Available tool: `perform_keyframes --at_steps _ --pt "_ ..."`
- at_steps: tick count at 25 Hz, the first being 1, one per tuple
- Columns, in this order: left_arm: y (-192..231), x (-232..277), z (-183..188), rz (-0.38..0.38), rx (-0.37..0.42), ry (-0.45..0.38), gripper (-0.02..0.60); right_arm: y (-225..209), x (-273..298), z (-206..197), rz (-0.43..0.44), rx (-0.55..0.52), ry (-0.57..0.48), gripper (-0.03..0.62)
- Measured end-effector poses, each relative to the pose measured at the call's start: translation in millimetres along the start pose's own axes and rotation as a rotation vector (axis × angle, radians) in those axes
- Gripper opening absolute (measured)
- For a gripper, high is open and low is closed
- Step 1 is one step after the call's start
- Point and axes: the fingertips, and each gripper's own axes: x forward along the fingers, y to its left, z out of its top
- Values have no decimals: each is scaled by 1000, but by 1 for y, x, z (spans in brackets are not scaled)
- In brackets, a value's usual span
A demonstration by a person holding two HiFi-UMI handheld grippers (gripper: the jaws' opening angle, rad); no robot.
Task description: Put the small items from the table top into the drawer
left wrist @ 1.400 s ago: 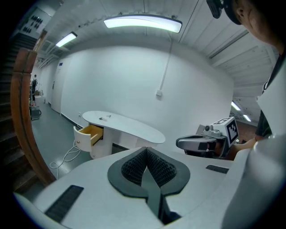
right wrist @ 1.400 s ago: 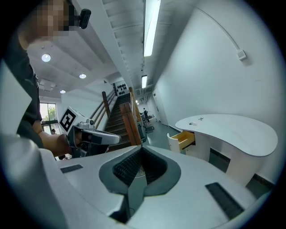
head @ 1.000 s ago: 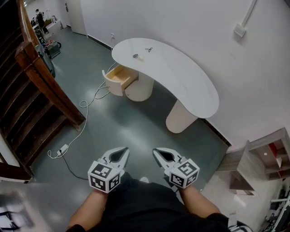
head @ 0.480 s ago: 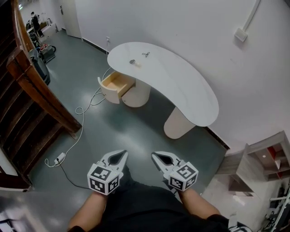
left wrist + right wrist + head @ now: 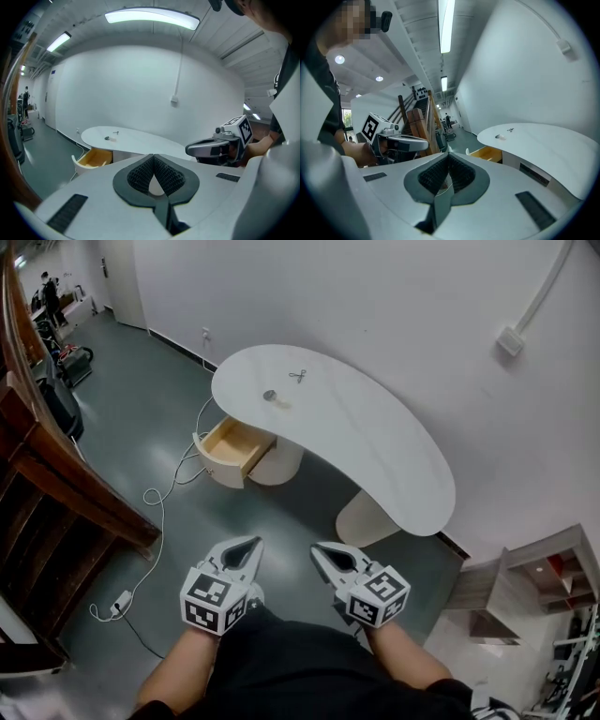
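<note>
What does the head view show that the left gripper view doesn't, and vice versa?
Only the head view: the power strip on the floor, the shelf unit, and the marker cube on the left gripper. Only the left gripper view: the ceiling light, and that gripper's ribbed pads shut with nothing between. Both: the table, its open drawer, a small round item and a small dark one on top, and the right gripper.

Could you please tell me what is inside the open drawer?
The drawer shows only its bare wooden bottom, with no items visible. Its back end runs under the table top, unseen.
</note>
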Motion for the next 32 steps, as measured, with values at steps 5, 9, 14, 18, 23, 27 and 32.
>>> perform_keyframes --at_steps 5,9,14,18,23,27,32 --pt "57 20 15 -39 25 18 15 -15 55 13 -39 15 8 6" --pt "94 36 24 -72 38 38 15 -28 88 22 -76 23 14 6" --pt "135 51 34 -93 40 40 15 -40 121 29 -99 29 30 6" --pt "157 61 37 -96 24 48 15 -52 138 37 -106 26 46 6" --pt "171 78 40 -103 8 54 15 -71 157 42 -108 39 54 6" --pt "183 93 46 -85 7 49 15 -91 177 46 -84 40 54 6" --pt "220 118 59 -18 -3 48 15 -125 214 63 -27 28 44 6"
